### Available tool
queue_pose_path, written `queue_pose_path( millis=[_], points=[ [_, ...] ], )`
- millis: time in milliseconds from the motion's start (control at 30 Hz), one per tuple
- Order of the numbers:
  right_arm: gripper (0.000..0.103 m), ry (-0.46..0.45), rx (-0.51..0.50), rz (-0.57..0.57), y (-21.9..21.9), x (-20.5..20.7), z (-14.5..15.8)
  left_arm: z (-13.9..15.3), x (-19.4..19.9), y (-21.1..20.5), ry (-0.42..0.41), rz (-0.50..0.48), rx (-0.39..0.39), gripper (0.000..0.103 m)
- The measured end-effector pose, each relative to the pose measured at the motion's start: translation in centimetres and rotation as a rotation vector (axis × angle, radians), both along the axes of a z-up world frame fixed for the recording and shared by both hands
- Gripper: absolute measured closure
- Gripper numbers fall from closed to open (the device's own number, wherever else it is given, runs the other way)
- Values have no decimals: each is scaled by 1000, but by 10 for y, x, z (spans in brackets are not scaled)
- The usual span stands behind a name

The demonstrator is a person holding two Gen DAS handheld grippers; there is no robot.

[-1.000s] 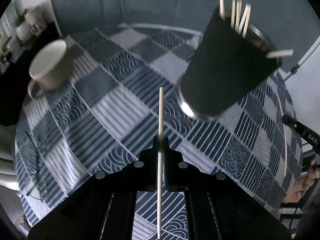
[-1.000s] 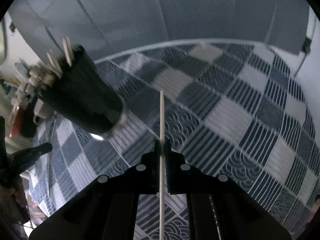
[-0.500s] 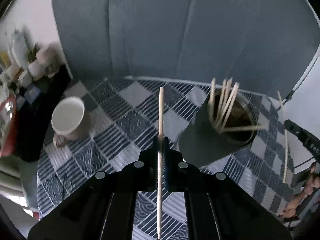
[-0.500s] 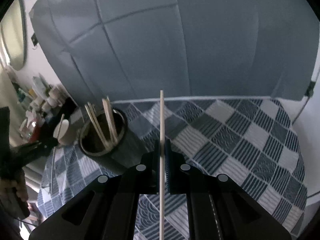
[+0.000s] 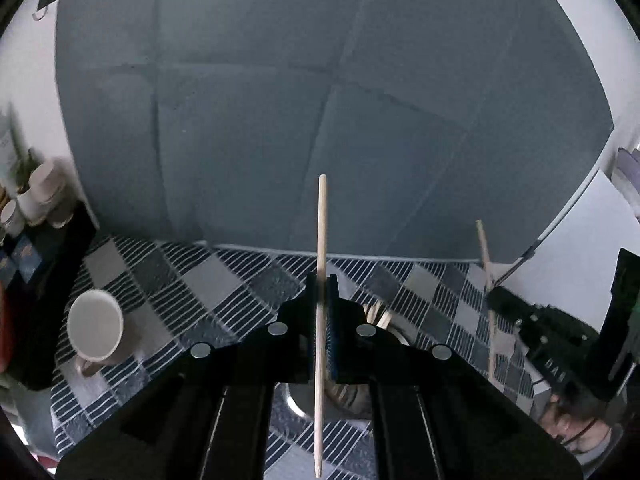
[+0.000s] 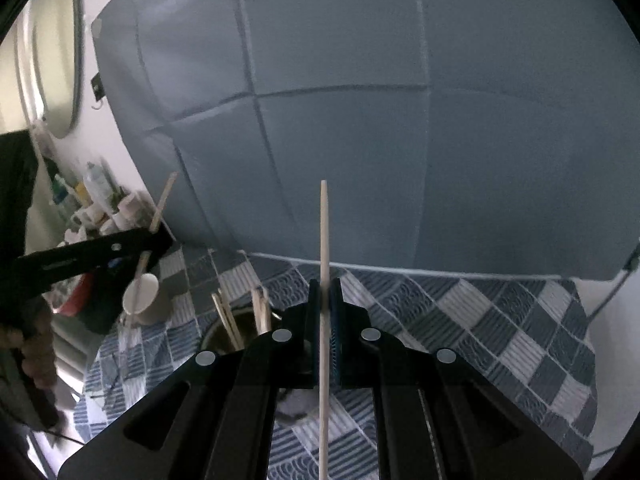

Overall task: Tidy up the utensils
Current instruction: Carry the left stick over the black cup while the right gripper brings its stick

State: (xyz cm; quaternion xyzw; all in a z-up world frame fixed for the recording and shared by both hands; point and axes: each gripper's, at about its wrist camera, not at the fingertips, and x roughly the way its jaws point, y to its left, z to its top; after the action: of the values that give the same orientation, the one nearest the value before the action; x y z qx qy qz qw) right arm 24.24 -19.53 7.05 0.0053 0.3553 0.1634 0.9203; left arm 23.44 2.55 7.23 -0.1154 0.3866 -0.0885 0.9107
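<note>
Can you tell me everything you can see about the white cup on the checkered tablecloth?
The white ceramic mug is round, with a wide open mouth and a small loop handle at its lower side. It looks empty inside, plain and glossy, beige-tinted in the dim light. It stands alone on the blue-and-white checkered tablecloth, near the table's left edge beside a dark cabinet. Neither gripper touches it.
</note>
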Motion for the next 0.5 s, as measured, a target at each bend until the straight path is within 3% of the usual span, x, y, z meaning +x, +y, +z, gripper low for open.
queue_pose_path(
  millis=[267,500],
  points=[
    [98,-5,3,53,20,25,-7,-16,25,-21,-40,-21,-15,98],
    [98,-85,105,121,28,35,-14,-33,32,-26,-95,-18,-52,98]
  ],
)
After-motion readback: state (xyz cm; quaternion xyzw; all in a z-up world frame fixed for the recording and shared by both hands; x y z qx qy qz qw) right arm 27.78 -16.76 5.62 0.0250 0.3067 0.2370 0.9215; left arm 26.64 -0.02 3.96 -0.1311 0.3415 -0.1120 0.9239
